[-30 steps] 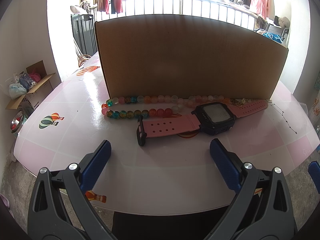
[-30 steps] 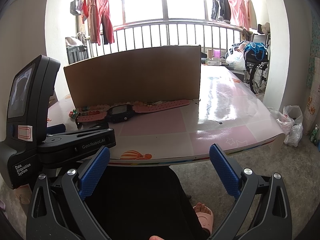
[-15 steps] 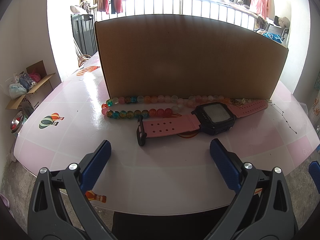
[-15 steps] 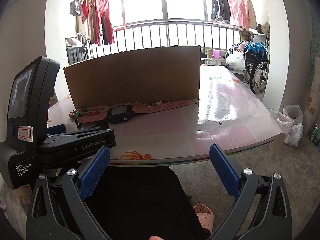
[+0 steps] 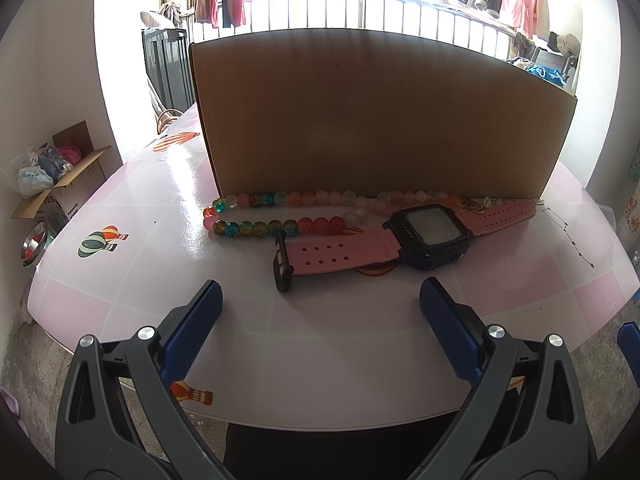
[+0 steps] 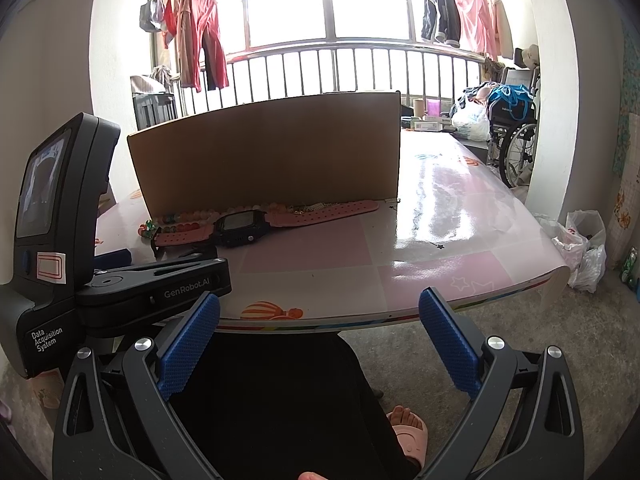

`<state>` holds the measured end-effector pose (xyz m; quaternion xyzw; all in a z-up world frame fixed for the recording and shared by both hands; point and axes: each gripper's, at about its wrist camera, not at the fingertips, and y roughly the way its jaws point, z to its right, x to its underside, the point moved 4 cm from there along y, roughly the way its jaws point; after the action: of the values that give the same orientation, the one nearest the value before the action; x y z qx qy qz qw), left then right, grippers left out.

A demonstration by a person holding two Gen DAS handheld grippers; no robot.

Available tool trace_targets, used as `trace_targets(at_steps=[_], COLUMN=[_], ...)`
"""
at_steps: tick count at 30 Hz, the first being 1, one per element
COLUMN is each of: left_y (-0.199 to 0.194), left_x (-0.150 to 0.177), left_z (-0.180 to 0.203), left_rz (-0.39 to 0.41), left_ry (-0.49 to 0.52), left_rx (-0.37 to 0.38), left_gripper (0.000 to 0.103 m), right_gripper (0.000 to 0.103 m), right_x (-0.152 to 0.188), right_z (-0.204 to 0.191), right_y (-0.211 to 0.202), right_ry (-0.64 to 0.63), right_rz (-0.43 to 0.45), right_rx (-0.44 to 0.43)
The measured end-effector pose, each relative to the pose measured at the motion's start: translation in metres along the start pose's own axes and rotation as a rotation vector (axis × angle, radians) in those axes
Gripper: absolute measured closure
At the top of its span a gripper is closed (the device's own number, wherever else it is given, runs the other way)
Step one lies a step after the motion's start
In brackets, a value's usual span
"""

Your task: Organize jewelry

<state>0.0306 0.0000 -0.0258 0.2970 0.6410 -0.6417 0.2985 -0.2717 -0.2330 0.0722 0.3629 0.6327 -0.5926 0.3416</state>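
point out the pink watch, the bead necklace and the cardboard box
pink watch (image 5: pixel 430 229), left wrist view, on its screen
bead necklace (image 5: pixel 260 228), left wrist view, on a front-row bead
cardboard box (image 5: pixel 372 116), left wrist view, on its front wall

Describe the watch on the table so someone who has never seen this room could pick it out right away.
Find the upright brown cardboard panel on the pink table. At its foot lies a string of coloured glass beads; just in front of it is the pink-strapped digital watch. Unlike the round beads, it has a flat perforated strap and a dark rectangular face.
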Motion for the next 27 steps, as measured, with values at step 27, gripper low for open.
trace_targets(at_steps=[27], left_y=[0.0000], left_x=[0.0000], left_z=[0.0000], left_rz=[0.000], left_ry=[0.000], left_rx=[0.000], left_gripper=[0.008], right_gripper=[0.006], right_x=[-0.0012], right_z=[0.0017], right_y=[-0.0014], right_ry=[0.007], right_rz=[0.004], right_rx=[-0.001])
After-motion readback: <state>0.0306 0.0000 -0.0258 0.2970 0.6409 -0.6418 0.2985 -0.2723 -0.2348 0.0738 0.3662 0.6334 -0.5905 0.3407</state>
